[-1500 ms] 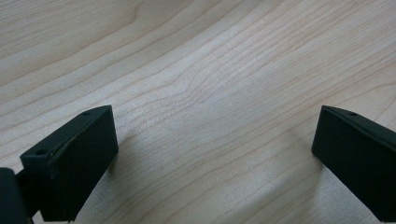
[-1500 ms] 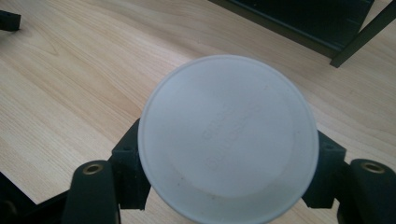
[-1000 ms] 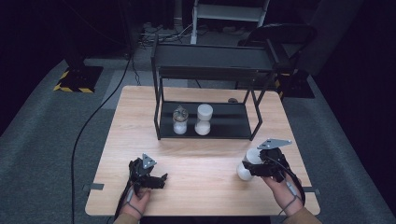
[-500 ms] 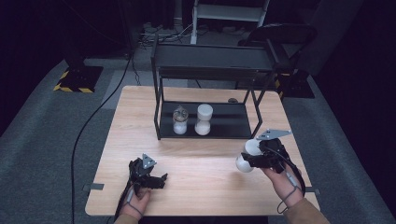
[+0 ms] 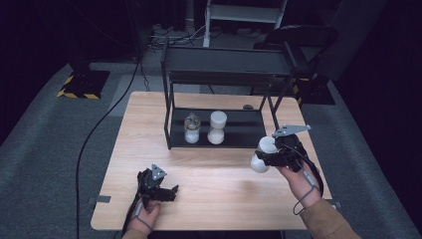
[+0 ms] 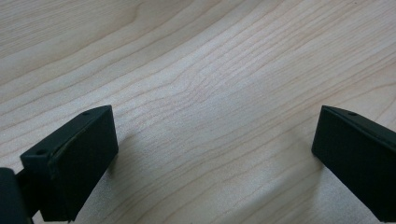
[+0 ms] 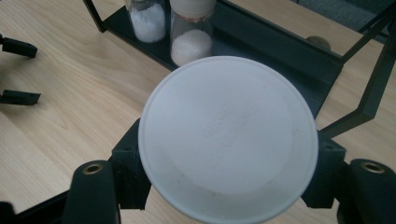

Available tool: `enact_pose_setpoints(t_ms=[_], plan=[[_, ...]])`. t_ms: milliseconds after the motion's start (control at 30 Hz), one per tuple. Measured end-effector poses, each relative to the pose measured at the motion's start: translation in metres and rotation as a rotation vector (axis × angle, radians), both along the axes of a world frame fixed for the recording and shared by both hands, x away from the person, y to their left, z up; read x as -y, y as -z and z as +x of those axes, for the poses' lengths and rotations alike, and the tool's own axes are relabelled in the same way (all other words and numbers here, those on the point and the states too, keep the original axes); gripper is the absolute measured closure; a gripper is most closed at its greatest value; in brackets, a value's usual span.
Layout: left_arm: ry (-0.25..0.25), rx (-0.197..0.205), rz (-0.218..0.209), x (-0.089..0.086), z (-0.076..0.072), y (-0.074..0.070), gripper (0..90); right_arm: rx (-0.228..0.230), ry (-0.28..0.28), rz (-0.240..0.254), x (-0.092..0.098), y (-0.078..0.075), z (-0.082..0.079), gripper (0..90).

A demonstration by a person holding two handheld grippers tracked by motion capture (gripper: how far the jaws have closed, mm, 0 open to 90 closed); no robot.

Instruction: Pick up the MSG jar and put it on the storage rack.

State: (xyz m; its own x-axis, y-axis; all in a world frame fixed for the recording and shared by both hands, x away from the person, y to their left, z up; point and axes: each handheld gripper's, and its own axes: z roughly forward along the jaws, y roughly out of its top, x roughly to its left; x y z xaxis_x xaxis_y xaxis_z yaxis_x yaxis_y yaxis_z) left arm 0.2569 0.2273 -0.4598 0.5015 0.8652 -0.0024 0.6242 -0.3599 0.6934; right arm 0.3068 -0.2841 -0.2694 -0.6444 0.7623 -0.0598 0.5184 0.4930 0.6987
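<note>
We see right tongs [image 5: 272, 153] clenched around a white jar [image 5: 262, 153], tilted; it could slip or strike the rack [image 5: 224, 59]. Left tongs [image 5: 166, 191] released.

The left gripper [image 5: 166, 191] rested low on the table near its front edge, jaws spread wide apart — nothing between them. The left hand [image 5: 144, 216] held it from behind. The right gripper [image 5: 266, 153] hung above the table farther right, jaws clamped on a white container [image 5: 262, 153], the right hand [image 5: 301, 181] behind it.
</note>
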Motion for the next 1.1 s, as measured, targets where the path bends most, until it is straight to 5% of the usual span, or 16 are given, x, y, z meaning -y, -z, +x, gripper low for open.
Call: enact_pose_setpoints(t_ms=[1100], plan=[[-0.004, 0.000, 0.000, 0.001, 0.000, 0.000, 0.0, 0.035, 0.020, -0.006, -0.034, -0.015, 0.064, 33.1]])
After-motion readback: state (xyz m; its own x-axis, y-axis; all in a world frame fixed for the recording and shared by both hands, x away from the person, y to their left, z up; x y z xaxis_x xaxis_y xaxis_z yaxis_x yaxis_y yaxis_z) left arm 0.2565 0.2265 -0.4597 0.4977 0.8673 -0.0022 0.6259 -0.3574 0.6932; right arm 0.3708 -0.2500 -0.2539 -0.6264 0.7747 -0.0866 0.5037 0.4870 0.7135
